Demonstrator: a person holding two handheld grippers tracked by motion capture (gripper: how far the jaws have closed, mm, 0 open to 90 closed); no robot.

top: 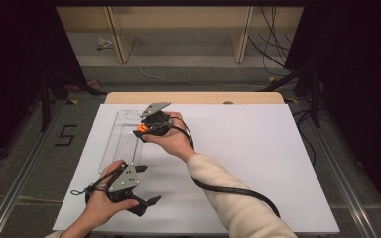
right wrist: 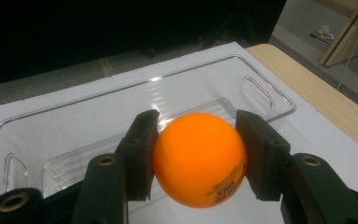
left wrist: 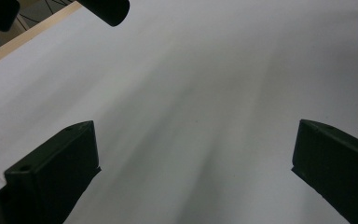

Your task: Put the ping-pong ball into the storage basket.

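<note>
Your right gripper [right wrist: 198,158] pinches the small orange plastic ball [right wrist: 199,158] over the clear plastic tray [right wrist: 46,135]; lower toward 12 o'clock, release gently; left gripper [left wrist: 193,172] idles, jaws spread.

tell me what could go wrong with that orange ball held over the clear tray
The right claw pinches the smooth orange ball with two flat pads, touching it only at its sides, so it may squirt out if the squeeze shifts.

The ball hangs near the clear tray's edge; let go from here, it could bounce off the hard plastic or land on the white sheet and roll away.

The left claw is open, well back from the tray, too far to catch it.
</note>
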